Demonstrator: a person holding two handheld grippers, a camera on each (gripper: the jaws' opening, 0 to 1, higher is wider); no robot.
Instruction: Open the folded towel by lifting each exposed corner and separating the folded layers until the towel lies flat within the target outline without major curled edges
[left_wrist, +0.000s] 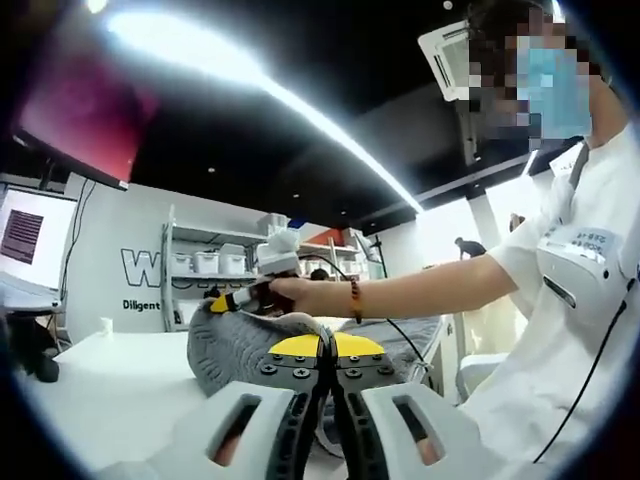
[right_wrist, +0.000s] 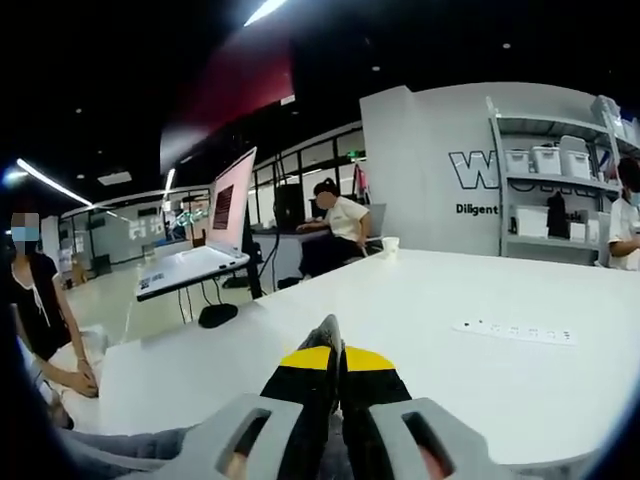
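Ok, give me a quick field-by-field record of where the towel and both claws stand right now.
towel: grey towel, bunched in a raised heap on the white table, not flat
left claw: left claw shut on towel edge, yellow-tipped jaws together
right claw: right claw shut, a bit of grey cloth between the tips; seen from the left gripper view it sits on top of the heap
target outline: cannot make one out
also on table: power strip, paper cup

The white table (right_wrist: 420, 330) carries a grey towel (left_wrist: 240, 350), a white power strip (right_wrist: 515, 331), and, beyond the strip, a paper cup (right_wrist: 391, 245).
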